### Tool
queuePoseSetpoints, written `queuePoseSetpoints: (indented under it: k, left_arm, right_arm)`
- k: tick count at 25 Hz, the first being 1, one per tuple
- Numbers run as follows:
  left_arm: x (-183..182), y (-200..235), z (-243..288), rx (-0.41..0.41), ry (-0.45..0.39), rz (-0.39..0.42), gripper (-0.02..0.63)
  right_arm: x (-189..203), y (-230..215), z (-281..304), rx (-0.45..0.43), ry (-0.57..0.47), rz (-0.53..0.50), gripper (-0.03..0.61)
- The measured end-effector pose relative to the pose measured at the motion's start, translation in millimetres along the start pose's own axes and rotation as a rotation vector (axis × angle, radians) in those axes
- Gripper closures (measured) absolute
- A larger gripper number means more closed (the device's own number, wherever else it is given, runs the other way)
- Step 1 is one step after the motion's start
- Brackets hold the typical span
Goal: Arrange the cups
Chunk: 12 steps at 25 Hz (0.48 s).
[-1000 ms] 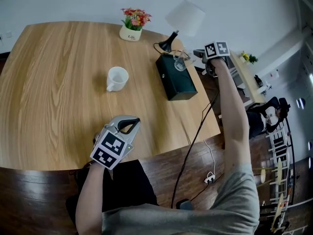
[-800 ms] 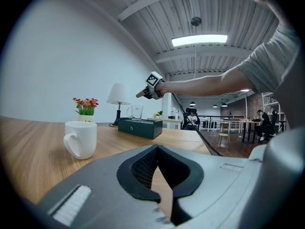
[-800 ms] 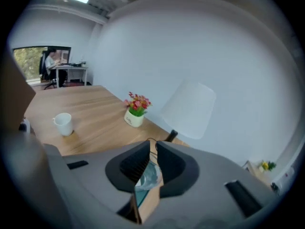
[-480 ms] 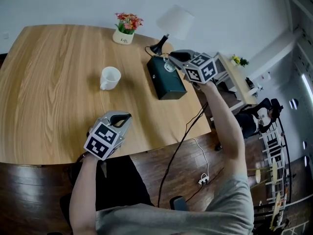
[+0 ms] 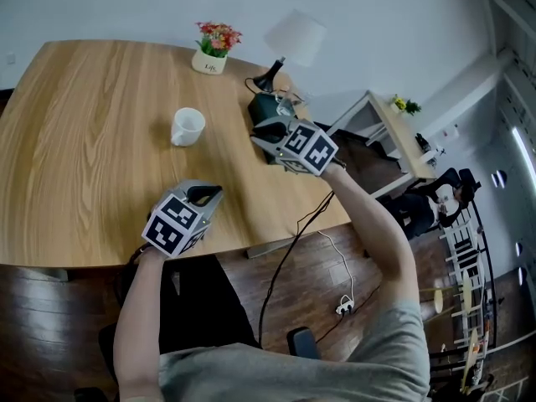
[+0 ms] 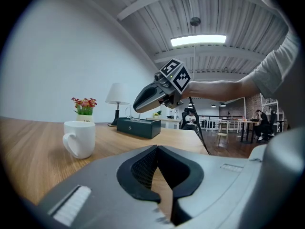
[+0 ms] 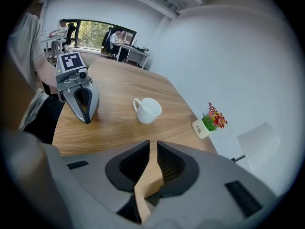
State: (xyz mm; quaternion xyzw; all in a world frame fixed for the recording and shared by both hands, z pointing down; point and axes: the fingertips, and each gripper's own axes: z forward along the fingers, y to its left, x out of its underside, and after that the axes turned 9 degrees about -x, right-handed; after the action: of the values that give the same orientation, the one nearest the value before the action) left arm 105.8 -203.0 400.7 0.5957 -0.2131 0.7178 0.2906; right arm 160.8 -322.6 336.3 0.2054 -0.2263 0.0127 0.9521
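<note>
I am holding my right gripper [image 5: 261,134] in the air above the near end of the dark green box [image 5: 261,111], tilted down toward the tabletop [image 5: 84,141]. Its fingers are barely parted, with only a thin slit between them. Nothing is in that slit; I am seeing bare wood through it. My left gripper [image 5: 213,193] is hanging low over the near edge of the tabletop, its fingers clenched together at the tips and also empty.

The 2 cups are sitting well apart. The white mug [image 5: 188,126] is standing upright on the open wood, its handle turned toward the near-left and nothing close by it. The clear glass cup [image 6: 128,111] is standing at the far end of the box, just beside the foot of the lamp [image 5: 295,36]. The small flower pot [image 5: 213,59] is sitting near the far edge, apart from both.

As I am judging it, the arranging is far from finished. Neither cup is in my fingers, and they are not set side by side. What is left seems to be taking 1 cup and bringing it next to the other.
</note>
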Motion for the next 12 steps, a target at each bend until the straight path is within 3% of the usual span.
queuePoseSetpoints:
  k: [6,8,12]
  left_arm:
    - [0.0,-3.4,-0.8,0.002,0.002,0.000,0.604]
    - [-0.4,-3.1,-0.7,0.000,0.002,0.001,0.604]
    - [-4.4,-4.0,0.7,-0.003,-0.003,-0.007,0.604]
  right_arm:
    - [-28.4,-0.4,5.9,-0.048,-0.061,0.110,0.499]
    - [-40.4,-3.8,14.2,-0.055,-0.070,0.160,0.381]
    - [-66.0,-10.5,38.8,-0.138,-0.086,0.302,0.380]
